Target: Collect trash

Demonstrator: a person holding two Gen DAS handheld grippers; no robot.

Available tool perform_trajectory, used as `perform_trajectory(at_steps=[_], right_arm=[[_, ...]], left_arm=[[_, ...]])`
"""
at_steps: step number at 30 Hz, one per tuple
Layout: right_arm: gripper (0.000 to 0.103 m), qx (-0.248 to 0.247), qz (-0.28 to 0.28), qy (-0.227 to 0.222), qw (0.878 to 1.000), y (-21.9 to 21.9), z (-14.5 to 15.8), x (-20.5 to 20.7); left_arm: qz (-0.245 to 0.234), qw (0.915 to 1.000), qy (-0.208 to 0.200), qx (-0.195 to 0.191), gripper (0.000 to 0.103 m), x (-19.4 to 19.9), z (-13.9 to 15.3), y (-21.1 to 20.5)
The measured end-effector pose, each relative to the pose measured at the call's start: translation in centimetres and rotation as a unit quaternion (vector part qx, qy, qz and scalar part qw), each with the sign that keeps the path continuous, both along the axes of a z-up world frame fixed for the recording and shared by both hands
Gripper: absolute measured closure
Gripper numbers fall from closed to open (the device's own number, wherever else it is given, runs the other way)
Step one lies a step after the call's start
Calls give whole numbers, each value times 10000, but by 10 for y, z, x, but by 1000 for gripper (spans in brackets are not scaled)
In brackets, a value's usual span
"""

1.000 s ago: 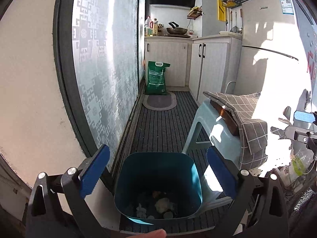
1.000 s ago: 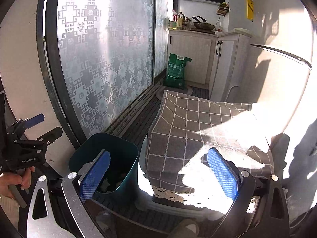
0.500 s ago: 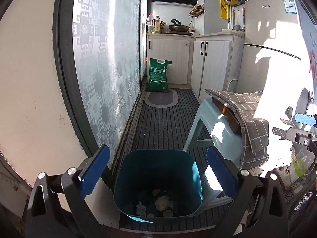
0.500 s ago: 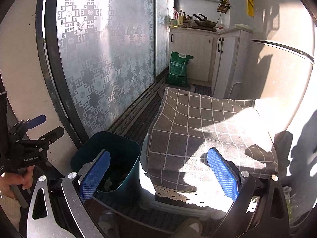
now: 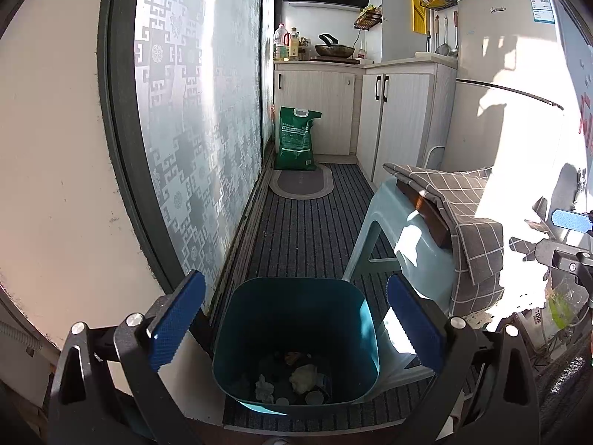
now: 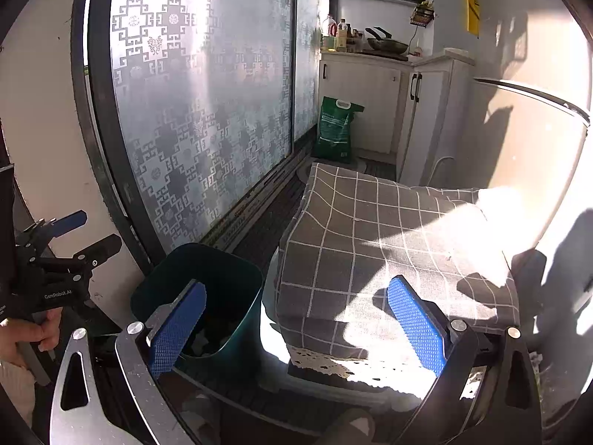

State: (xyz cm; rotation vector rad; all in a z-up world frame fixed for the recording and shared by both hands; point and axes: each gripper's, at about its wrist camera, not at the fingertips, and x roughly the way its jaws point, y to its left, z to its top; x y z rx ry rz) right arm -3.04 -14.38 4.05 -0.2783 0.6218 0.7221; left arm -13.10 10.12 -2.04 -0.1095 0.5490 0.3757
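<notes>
Both my grippers, left [image 5: 294,324] and right [image 6: 296,328], hung spread wide, empty. Teal bin [image 5: 296,296] (scraps inside) sat beside the stool [image 5: 415,237]; best scan the floor first.

Hard sunlight from the right washes out the fridge door [image 5: 519,141] and part of the checked cloth [image 6: 400,237] (dark shadows fall across both), while the bin [image 5: 296,333] sits in shade, and both fisheye views stay sharp but curve strongly toward black corners.
</notes>
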Motion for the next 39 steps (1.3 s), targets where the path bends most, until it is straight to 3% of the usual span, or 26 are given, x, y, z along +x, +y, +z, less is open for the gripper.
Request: perform_trajectory(at_steps=[39], right_arm=[[3,-20,6,-3,10000,0,0,-1]], left_arm=[[-90,10000,37,-10,3,2,-3,-3]])
